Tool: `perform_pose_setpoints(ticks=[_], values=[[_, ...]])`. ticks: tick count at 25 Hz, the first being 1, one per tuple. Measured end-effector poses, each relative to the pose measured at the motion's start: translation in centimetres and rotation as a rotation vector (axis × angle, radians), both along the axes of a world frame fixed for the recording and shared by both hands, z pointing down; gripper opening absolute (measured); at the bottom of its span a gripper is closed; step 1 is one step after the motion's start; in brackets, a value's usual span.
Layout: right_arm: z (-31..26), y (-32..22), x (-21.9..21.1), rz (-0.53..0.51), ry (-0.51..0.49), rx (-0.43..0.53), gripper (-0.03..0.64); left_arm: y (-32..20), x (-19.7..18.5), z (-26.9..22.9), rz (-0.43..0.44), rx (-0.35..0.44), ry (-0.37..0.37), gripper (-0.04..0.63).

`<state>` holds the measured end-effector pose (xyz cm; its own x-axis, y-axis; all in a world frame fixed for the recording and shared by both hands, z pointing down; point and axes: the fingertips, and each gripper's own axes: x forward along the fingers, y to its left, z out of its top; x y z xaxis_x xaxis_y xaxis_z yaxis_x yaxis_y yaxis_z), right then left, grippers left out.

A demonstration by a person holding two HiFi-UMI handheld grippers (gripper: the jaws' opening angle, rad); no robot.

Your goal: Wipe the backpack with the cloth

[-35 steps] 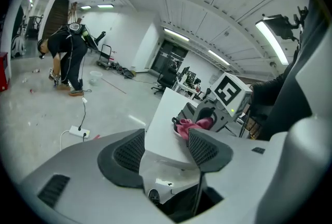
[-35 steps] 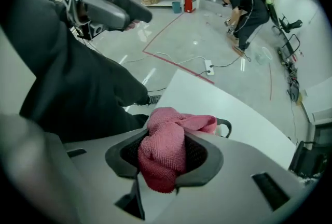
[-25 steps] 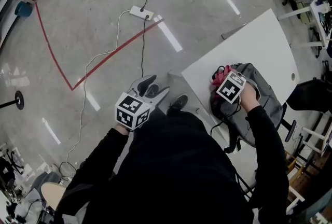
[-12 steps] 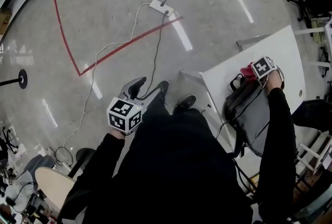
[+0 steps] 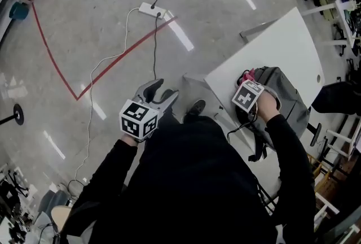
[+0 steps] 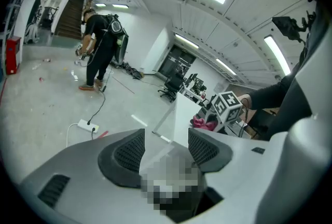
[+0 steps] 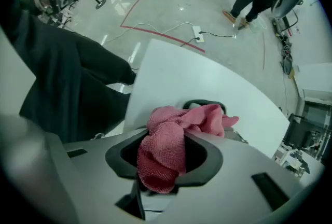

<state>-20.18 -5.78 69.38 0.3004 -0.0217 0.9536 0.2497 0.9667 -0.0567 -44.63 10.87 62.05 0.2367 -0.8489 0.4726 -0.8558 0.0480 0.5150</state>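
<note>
A glossy concrete floor (image 5: pixel 101 22) crossed by red tape spreads under a white table (image 5: pixel 285 39). The grey backpack (image 5: pixel 287 101) lies flat at the table's near edge, so its upper face is within easy reach. The right gripper (image 7: pixel 163 158) is clamped on a bunched pink cloth (image 7: pixel 166 140), held at the bag's top end by the carry handle, apparently for rubbing there. The left gripper (image 6: pixel 166 148) hangs over the floor, well apart from the table. Its jaws are parted and empty, and it is probably not needed for this step.
</note>
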Motion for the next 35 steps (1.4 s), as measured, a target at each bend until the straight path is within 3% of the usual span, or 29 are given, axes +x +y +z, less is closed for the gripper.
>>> perform_pose_setpoints(ticks=[5,10,14,23,29,32,35], values=[[-0.1,5.2,0.7,-0.096,-0.023,-0.034,0.152,-3.3,1.3,-0.1,0.116,0.021,-0.012,0.276],[-1.7,7.5,0.1,0.0,-0.069,-0.152,0.152,-5.5,2.5,-1.1,0.205,0.034,-0.031,0.276],[-0.8,3.6,0.8,-0.05,-0.053,-0.043,0.152,-6.8,2.3,-2.0,0.217,0.048,-0.048,0.276],[-0.8,-13.3,-0.2,0.093,-0.074,0.148,0.152,-4.0,-0.7,0.0,0.04,-0.033,-0.02,0.276],[-0.3,-22.5,-0.9,0.196,-0.025,0.258,0.152,0.7,-2.2,0.6,-0.107,-0.089,0.007,0.276],[-0.3,-24.8,-0.3,0.234,0.027,0.318,0.152,2.3,-3.0,0.6,-0.17,-0.094,0.014,0.275],[-0.5,-22.5,-0.2,0.297,-0.003,0.283,0.149,3.1,-2.7,0.8,-0.177,-0.095,0.032,0.275]])
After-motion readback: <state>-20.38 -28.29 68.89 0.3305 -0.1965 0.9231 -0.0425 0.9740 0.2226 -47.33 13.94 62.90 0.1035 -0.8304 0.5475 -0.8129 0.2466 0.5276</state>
